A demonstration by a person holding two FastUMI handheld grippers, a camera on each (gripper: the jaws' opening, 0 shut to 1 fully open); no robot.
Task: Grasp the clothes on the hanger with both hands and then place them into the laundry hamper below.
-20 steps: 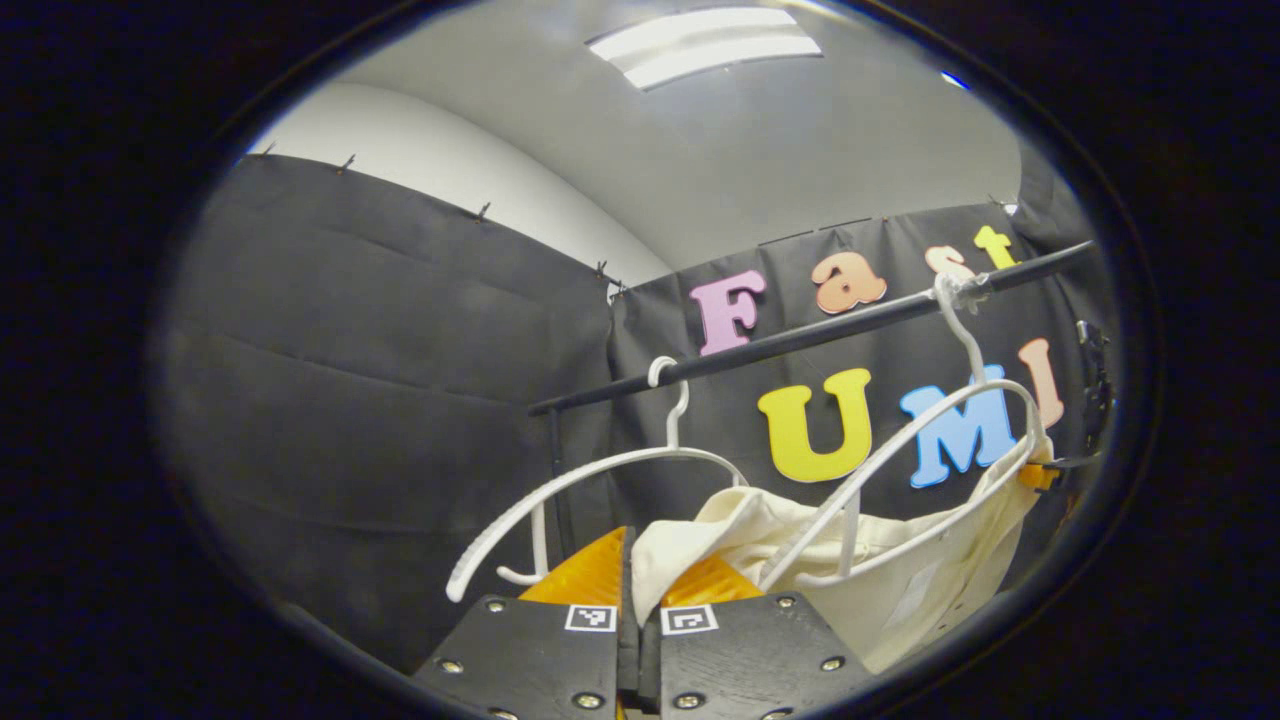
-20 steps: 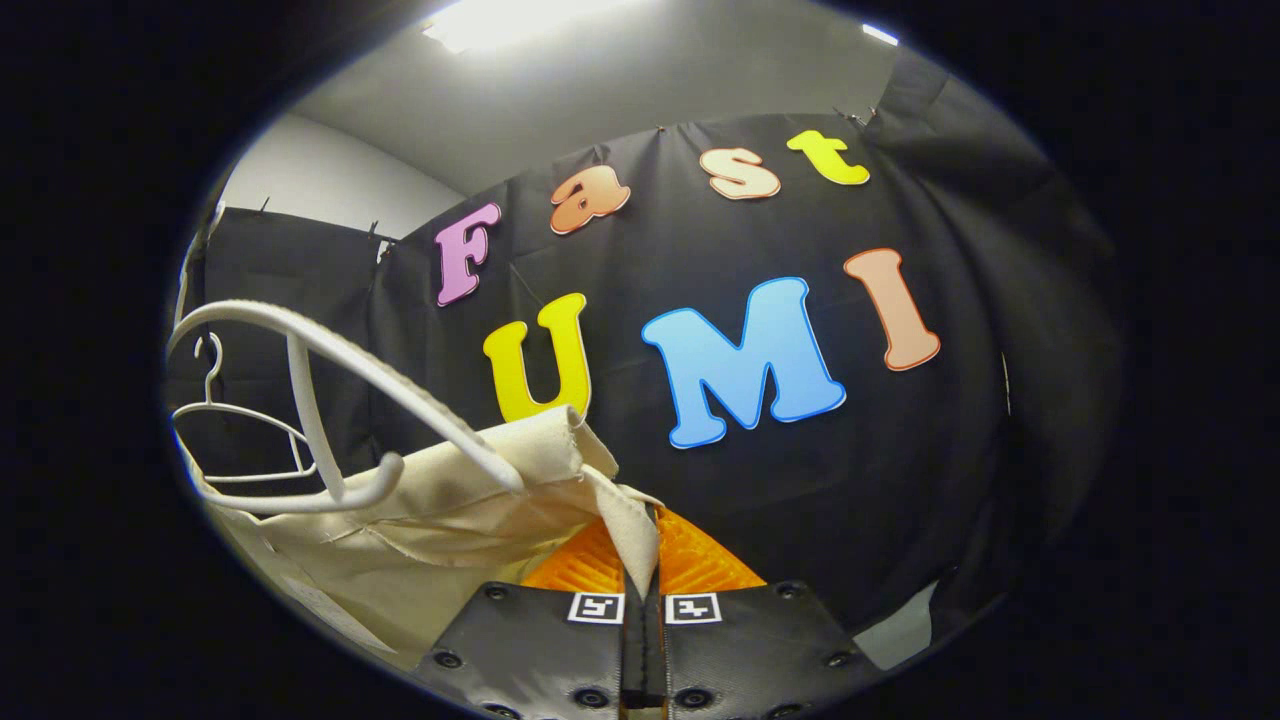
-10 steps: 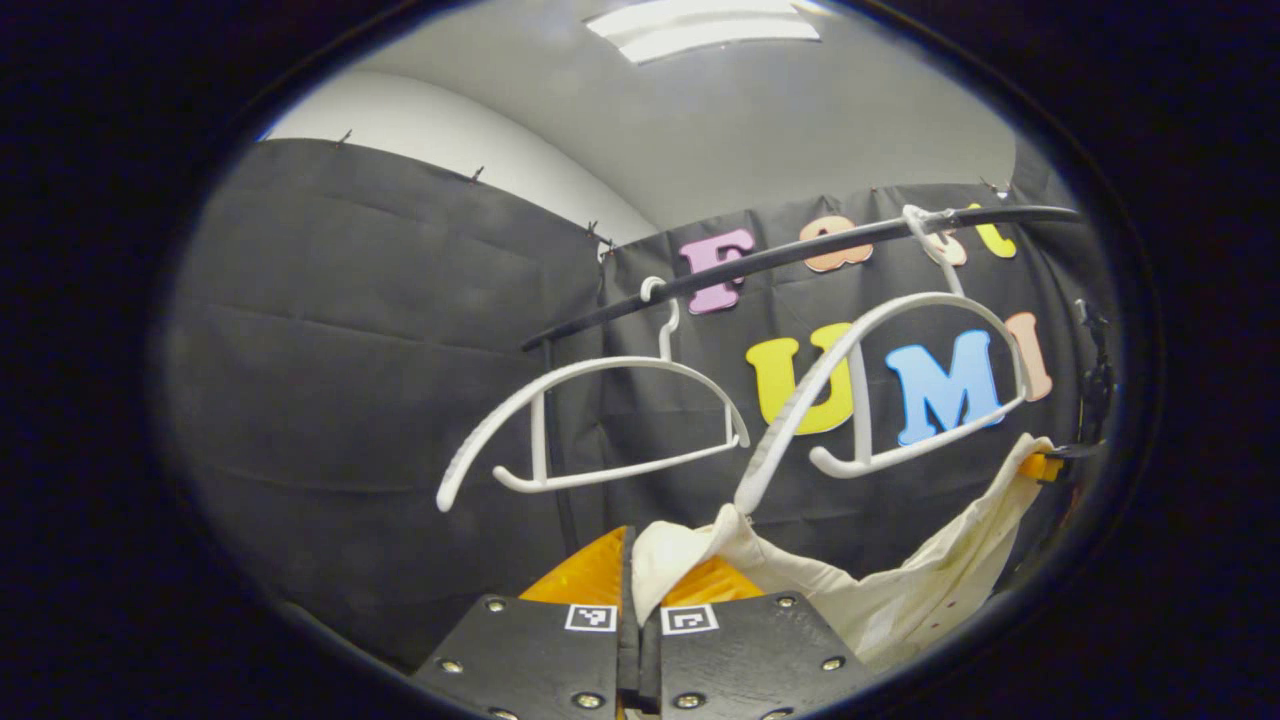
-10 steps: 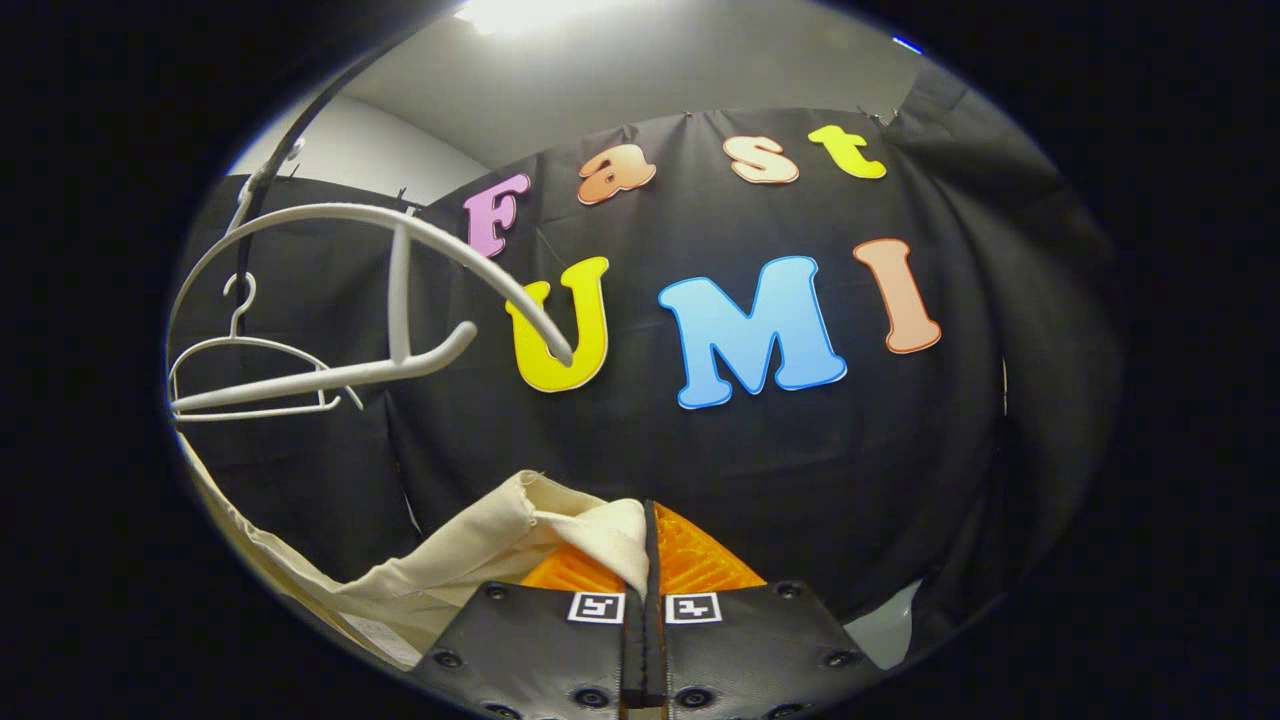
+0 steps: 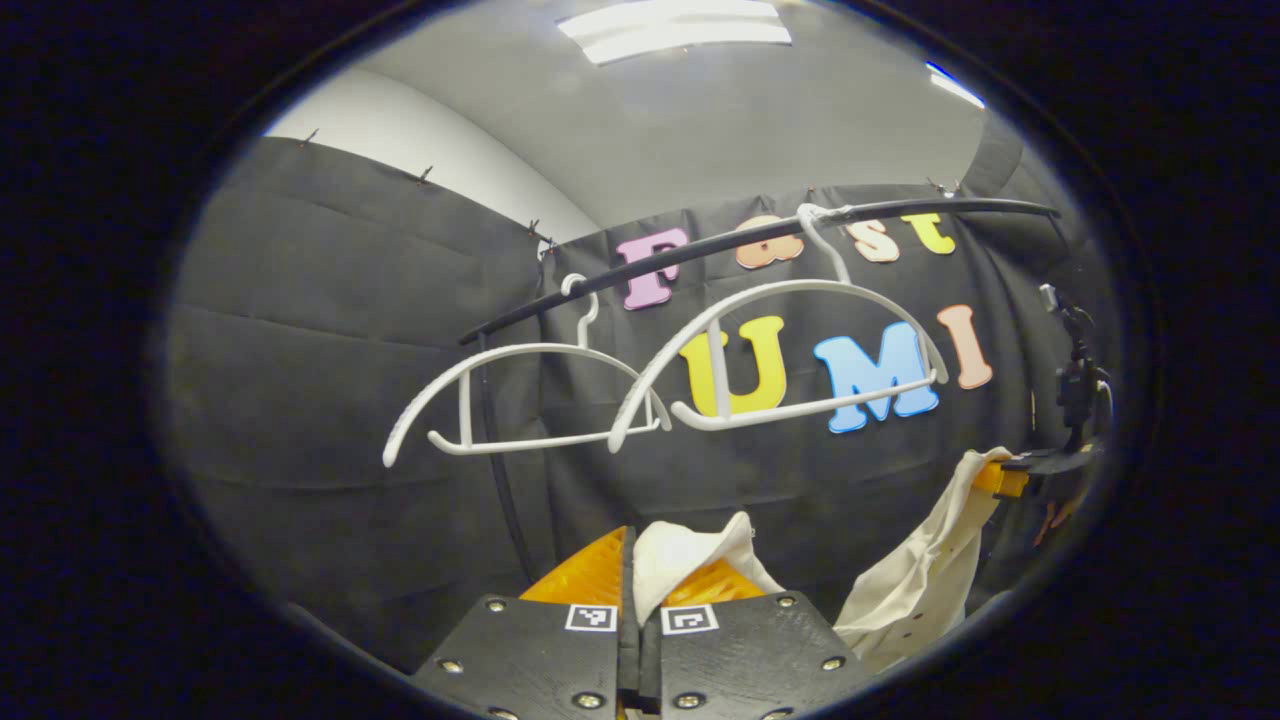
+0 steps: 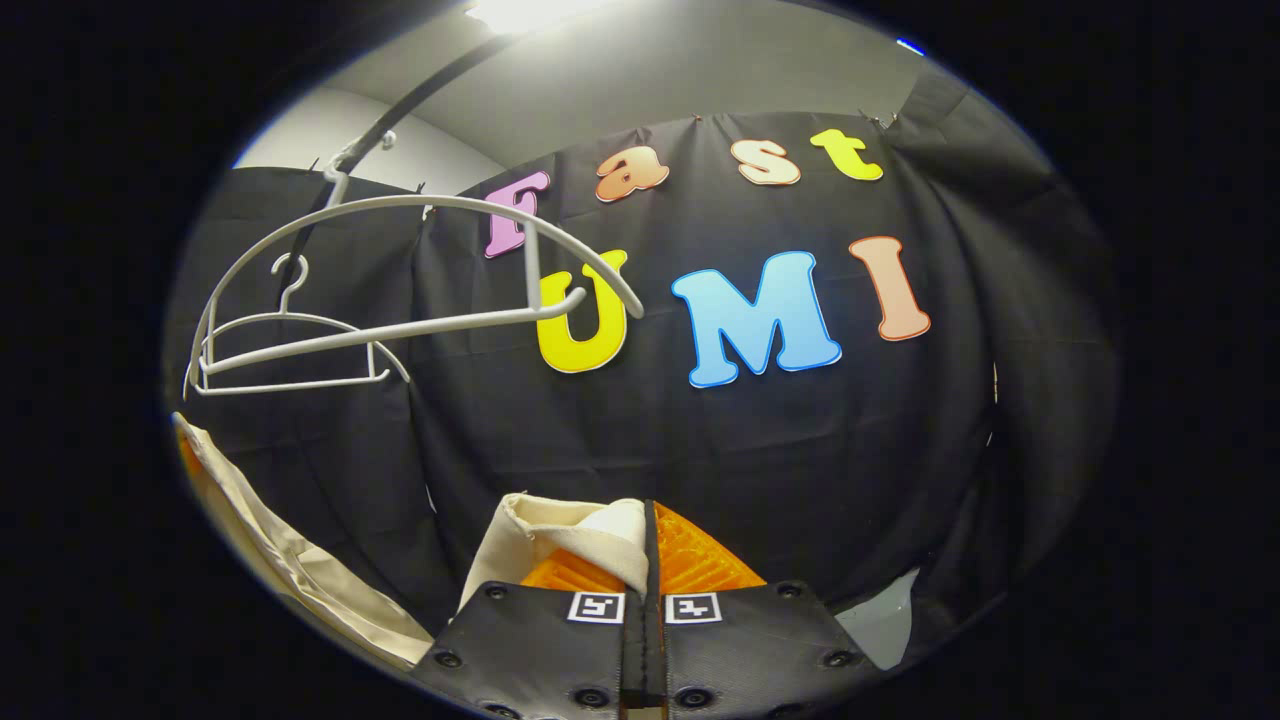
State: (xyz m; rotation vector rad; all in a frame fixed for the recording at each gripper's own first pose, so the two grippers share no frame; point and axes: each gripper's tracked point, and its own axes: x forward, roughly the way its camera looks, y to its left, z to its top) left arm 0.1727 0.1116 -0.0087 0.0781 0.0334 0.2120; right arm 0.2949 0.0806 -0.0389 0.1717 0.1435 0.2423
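Left hand-held gripper (image 5: pixel 640 590) clamps cream garment (image 5: pixel 690 550) corner; right hand-held gripper (image 6: pixel 648 560) clamps opposite corner. Two bare white hangers (image 5: pixel 790 340) on rail (image 5: pixel 700 255) above both.

Two bare hangers (image 5: pixel 520 395) and the rail (image 5: pixel 740 240) hang overhead; open room lies beneath them.

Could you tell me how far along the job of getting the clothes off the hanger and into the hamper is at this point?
Done: the cream garment is off, and both white hangers hang bare on the black rail. In hand: the left gripper and the right gripper each pinch a corner of the cloth, below the hangers. Left: carrying it down and releasing it into the laundry hamper.
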